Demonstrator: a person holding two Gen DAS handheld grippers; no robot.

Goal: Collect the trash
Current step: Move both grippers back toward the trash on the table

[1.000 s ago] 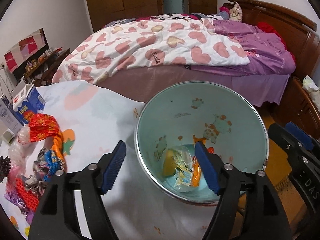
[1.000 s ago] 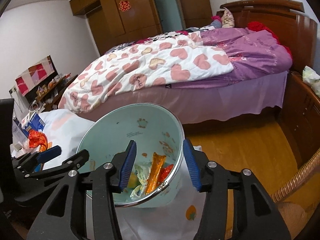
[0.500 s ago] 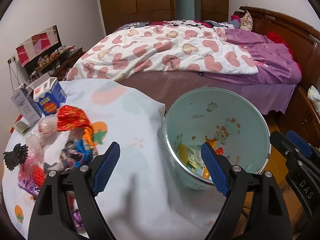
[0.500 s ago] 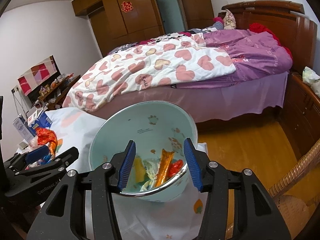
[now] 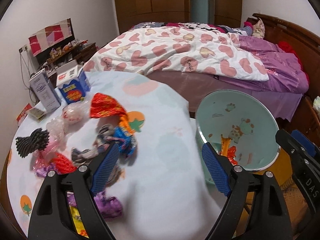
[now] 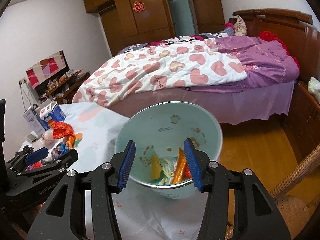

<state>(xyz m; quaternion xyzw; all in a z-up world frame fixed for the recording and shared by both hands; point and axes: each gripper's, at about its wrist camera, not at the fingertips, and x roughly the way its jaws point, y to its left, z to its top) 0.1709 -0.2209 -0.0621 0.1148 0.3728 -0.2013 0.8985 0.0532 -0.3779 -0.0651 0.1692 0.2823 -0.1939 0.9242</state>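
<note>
A pale green waste bin (image 5: 246, 118) (image 6: 166, 120) stands beside the round table and holds several wrappers (image 6: 174, 168). A heap of trash lies on the table's left: a red foil wrapper (image 5: 106, 105), a blue wrapper (image 5: 122, 138), a black ridged piece (image 5: 32, 142), purple wrappers (image 5: 110, 204). My left gripper (image 5: 160, 172) is open and empty over the tablecloth, between the heap and the bin. My right gripper (image 6: 160, 166) is open and empty above the bin's mouth. The left gripper also shows in the right wrist view (image 6: 40, 160).
Two cartons (image 5: 60, 84) stand at the table's far left. The table has a white patterned cloth (image 5: 160, 108). A bed with a heart quilt (image 5: 180, 48) lies behind. A wicker chair (image 6: 296, 190) is at the right on the wooden floor.
My left gripper has swung left, away from over the bin toward the trash heap on the table. My right gripper stays open over the bin.
</note>
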